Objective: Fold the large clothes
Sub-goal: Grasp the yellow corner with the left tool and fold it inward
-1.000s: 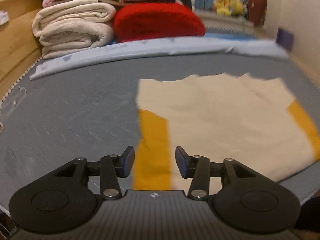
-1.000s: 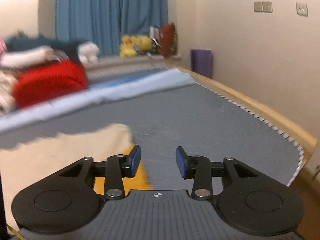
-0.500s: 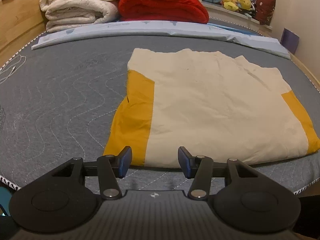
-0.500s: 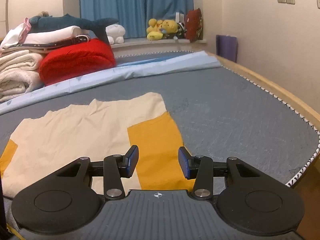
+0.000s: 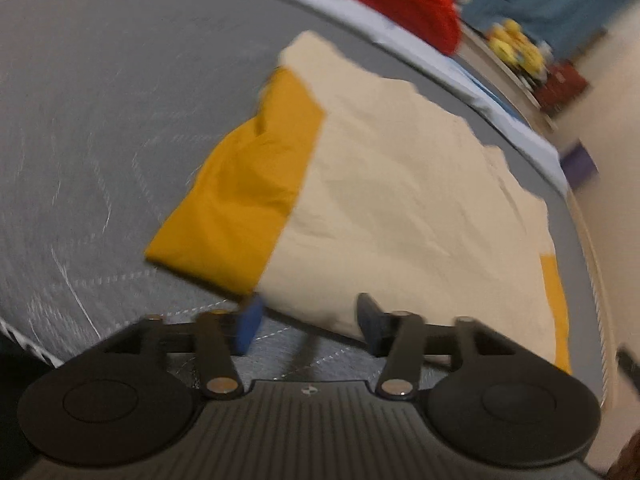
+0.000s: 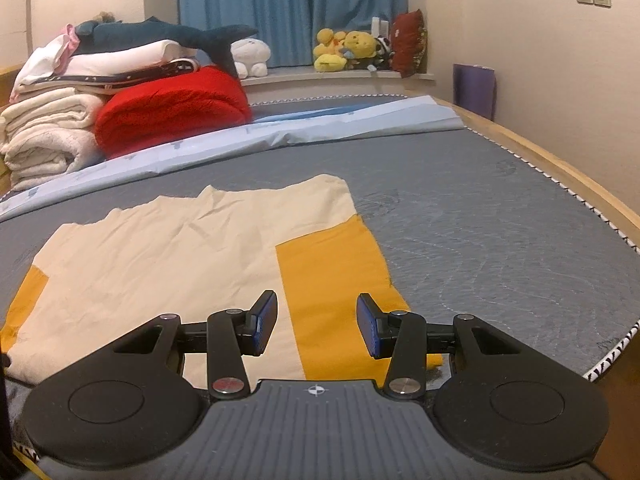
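The cream-and-yellow garment (image 6: 192, 248) is lying flat on the grey mattress (image 6: 500, 220). The left gripper (image 5: 306, 322), seemingly tilted in its blurred view, and the right gripper (image 6: 317, 326) are both hovering unclenched over its near edge.

I count one cream and yellow garment (image 6: 172, 248) on one grey mattress (image 6: 500, 216). Far left, I see one red blanket (image 6: 172, 108) and one shark toy (image 6: 168, 34). I hold two claws: my left gripper (image 5: 308, 320) and my right gripper (image 6: 317, 324).

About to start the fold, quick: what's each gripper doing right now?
Left gripper: open, holding nothing, at the near edge of the cream-and-yellow garment.
Right gripper: open, holding nothing, over the garment's yellow panel.
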`<control>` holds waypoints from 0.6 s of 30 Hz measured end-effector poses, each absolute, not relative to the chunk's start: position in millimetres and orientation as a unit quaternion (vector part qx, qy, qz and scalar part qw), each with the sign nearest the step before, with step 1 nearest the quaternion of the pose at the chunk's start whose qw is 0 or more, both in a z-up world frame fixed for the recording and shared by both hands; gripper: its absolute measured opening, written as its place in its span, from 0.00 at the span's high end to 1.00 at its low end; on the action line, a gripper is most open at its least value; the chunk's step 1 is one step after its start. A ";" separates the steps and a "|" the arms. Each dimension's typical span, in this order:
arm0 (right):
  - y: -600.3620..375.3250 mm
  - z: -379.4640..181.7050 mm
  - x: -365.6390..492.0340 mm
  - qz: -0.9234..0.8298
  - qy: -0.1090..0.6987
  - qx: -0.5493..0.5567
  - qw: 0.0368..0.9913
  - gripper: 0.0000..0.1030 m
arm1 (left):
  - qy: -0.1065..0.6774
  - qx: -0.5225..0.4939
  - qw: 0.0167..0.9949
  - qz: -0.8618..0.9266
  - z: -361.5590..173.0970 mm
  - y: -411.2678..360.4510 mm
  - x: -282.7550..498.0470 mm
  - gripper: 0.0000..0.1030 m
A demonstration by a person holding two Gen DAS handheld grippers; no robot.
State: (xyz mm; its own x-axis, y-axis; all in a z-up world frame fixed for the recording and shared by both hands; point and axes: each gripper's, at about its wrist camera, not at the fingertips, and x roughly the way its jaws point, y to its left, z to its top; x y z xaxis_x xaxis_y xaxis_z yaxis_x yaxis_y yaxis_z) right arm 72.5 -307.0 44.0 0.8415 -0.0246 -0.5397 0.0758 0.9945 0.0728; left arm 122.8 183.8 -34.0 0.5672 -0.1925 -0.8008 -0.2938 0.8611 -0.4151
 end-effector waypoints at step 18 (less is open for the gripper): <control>-311.9 40.4 76.0 -0.004 0.292 0.050 0.955 0.56 | 0.330 -0.484 0.806 0.090 -97.1 207.6 143.2 0.40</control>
